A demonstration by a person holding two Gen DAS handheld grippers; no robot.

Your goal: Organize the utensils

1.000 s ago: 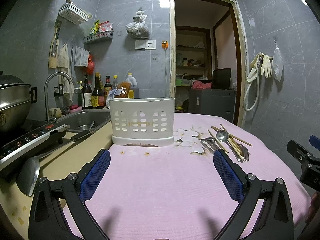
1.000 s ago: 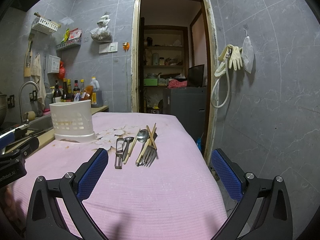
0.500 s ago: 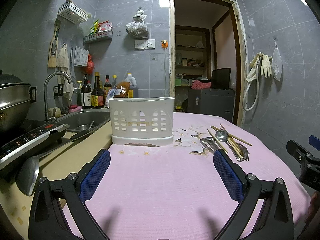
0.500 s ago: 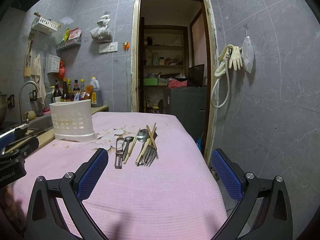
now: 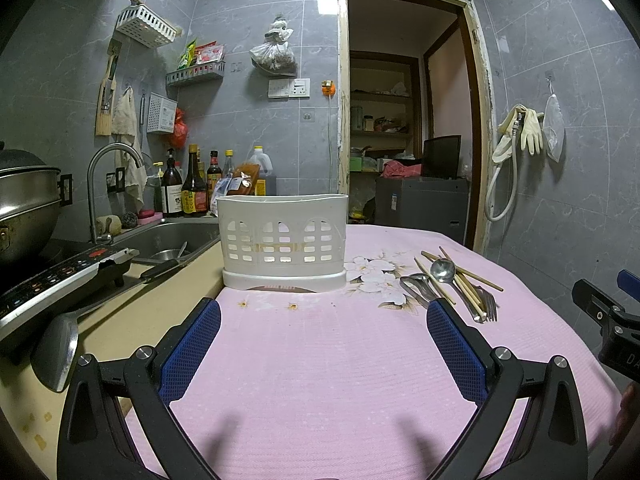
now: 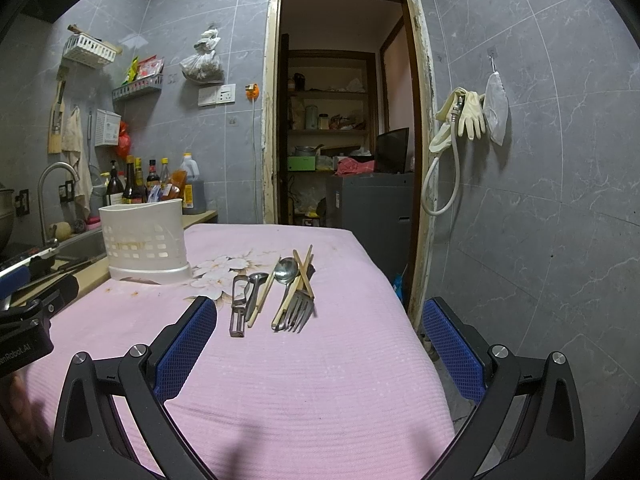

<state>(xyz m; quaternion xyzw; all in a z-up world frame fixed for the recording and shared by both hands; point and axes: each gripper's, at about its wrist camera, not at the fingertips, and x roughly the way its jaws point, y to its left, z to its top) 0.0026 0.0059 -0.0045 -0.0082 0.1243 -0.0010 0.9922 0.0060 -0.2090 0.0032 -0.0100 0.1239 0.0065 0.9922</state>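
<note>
A white slotted utensil holder [image 5: 283,236] [image 6: 144,240] stands upright at the far left of the pink tablecloth [image 5: 320,360]. To its right lies a loose pile of utensils: a spoon [image 6: 285,276], a fork [image 6: 299,310], wooden chopsticks [image 6: 302,274] and a metal peeler [image 6: 238,304]; the same pile [image 5: 452,284] shows in the left wrist view. My left gripper [image 5: 322,346] hovers open over the cloth, short of the holder. My right gripper [image 6: 320,346] is open too, just short of the pile, holding nothing.
A sink [image 5: 168,240] with a tap, sauce bottles [image 5: 192,188] and a stove with a steel pot [image 5: 24,196] line the counter on the left. A ladle [image 5: 56,352] lies on the counter edge. The table's right edge drops toward an open doorway [image 6: 340,140].
</note>
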